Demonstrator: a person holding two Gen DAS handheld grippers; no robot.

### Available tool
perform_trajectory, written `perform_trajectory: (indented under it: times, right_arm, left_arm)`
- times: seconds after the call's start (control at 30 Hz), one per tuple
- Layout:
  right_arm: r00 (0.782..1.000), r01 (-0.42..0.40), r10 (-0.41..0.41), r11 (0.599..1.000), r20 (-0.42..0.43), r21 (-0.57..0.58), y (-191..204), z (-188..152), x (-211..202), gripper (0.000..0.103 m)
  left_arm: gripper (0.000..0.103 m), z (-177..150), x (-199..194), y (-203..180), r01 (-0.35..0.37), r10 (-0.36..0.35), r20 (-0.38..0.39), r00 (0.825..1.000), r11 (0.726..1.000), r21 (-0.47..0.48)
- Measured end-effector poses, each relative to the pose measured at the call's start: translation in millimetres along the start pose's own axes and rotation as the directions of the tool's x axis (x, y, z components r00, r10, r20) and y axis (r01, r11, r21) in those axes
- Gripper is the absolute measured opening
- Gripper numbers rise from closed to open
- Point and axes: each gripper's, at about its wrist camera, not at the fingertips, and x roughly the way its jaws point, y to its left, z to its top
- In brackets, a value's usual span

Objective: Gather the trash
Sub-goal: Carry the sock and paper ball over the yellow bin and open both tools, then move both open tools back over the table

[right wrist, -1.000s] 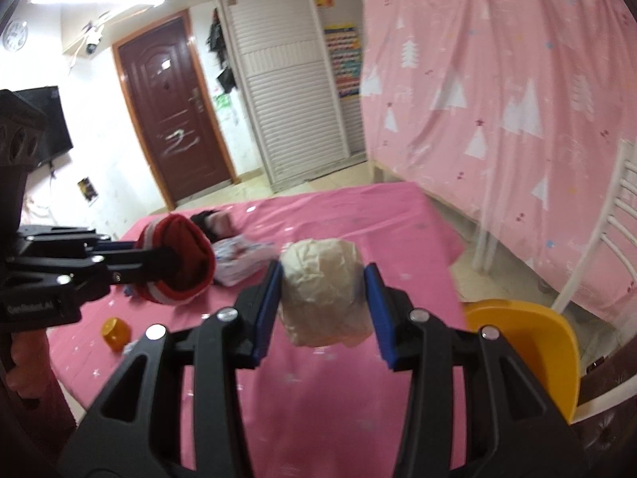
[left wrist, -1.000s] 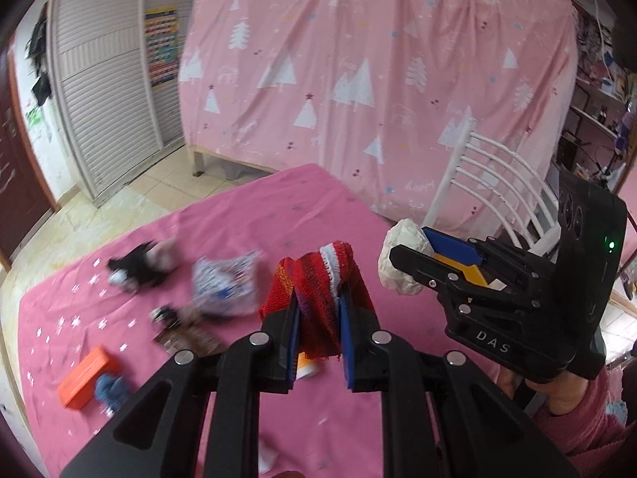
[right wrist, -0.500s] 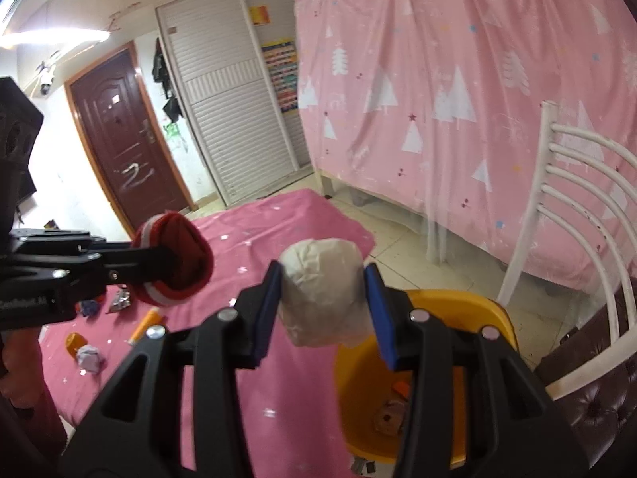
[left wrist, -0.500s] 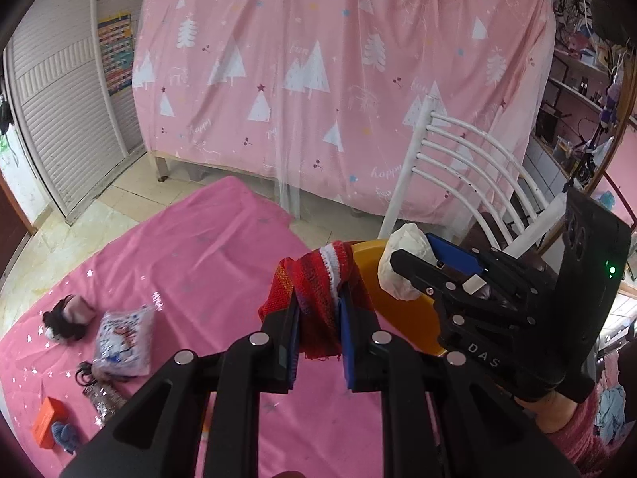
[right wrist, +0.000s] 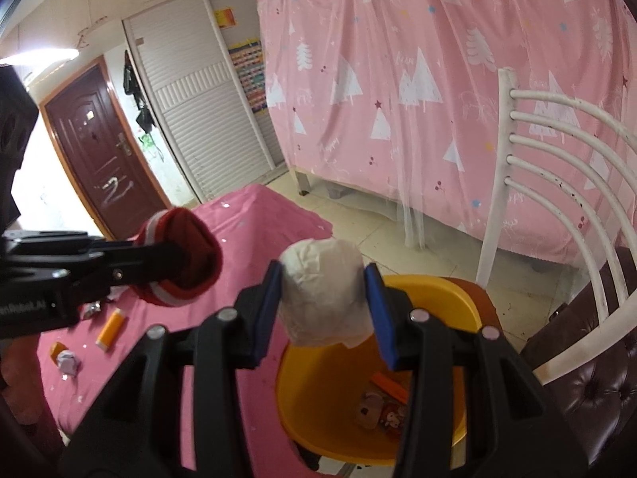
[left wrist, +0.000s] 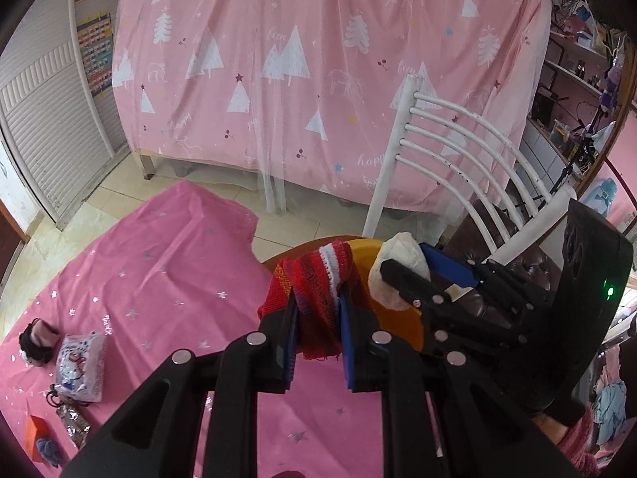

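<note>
My left gripper (left wrist: 316, 306) is shut on a red knitted cloth (left wrist: 314, 298) with a white stripe; the same red cloth (right wrist: 179, 255) shows at the left of the right wrist view. My right gripper (right wrist: 322, 275) is shut on a white crumpled paper wad (right wrist: 322, 290), which hangs above the near rim of a yellow bin (right wrist: 438, 290). The bin holds some scraps, among them an orange piece (right wrist: 392, 386). From the left wrist camera, the paper wad (left wrist: 398, 271) and the right gripper (left wrist: 410, 267) are over the yellow bin (left wrist: 398, 318), right of the cloth.
A pink starred tablecloth (left wrist: 159, 279) carries a printed wrapper (left wrist: 79, 362), a black and pink bundle (left wrist: 38, 338), an orange box (left wrist: 36, 434), an orange tube (right wrist: 111, 326) and a small paper ball (right wrist: 67, 362). A white chair (left wrist: 458, 151) stands behind the bin before a pink curtain (left wrist: 318, 59).
Both grippers have swung right from over the table to the yellow bin, keeping hold of the cloth and the paper wad. The bin's inside has come into the right wrist view.
</note>
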Motion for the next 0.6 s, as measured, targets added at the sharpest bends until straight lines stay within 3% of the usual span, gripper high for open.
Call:
perform_trajectory:
  times: [0.27, 0.4, 0.47, 0.53, 0.6]
  right_arm:
    - [0.999, 0.039, -0.039, 0.999, -0.026, 0.031, -17, -5, 9, 0.041]
    - [0.998, 0.048, -0.046, 0.998, -0.043, 0.038, -22, -7, 15, 0.042]
    - [0.997, 0.054, -0.052, 0.997, -0.051, 0.047, -25, -9, 19, 0.042]
    - [0.997, 0.065, -0.062, 0.996, -0.056, 0.054, -27, -9, 20, 0.044]
    - [0.997, 0.069, -0.065, 0.995, -0.052, 0.071, -31, -9, 19, 0.064]
  left_arm:
    - [0.011, 4, 18, -5, 0.021, -0.021, -0.022, 1.0, 1.0, -0.022]
    - [0.019, 8, 26, -5, 0.031, -0.033, -0.031, 0.999, 0.999, -0.04]
    - [0.035, 11, 31, -3, 0.058, -0.06, -0.038, 0.997, 0.996, -0.065]
    - [0.07, 14, 34, -1, 0.063, -0.067, -0.038, 0.997, 0.994, -0.091]
    - [0.075, 15, 35, 1, 0.057, -0.06, -0.023, 0.998, 0.993, -0.106]
